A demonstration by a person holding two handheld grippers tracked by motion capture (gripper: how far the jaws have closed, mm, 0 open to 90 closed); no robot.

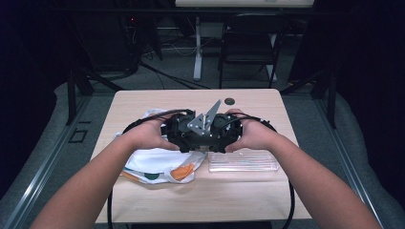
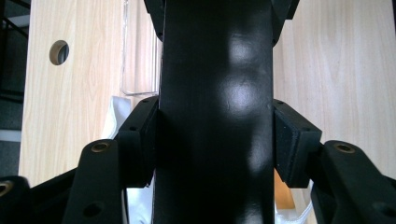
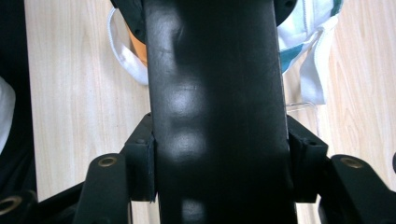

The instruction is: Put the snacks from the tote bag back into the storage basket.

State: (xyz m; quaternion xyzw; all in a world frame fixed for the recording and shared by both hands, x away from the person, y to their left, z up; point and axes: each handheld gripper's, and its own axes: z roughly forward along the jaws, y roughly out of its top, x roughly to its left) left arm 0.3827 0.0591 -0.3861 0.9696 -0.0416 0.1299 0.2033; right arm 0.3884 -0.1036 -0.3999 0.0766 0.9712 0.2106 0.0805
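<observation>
Both tongs: left (image 2: 215,140), right (image 3: 219,172), clamped on one smooth black flat bar (image 2: 215,70) | you keep pull even, level above pale wooden table (image 1: 143,102)

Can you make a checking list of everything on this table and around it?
Surface: light wooden table, with a round hole near its far edge.
Job's things: black bar, clamped by both grippers.
Clutter: white cloth bag with orange and green patches; clear plastic tray beside it.
Grippers: left gripper and right gripper are both shut on the black bar.
Cables: a black cable trails off the near edge.
Surroundings: black chair, grey floor, dark room.
</observation>
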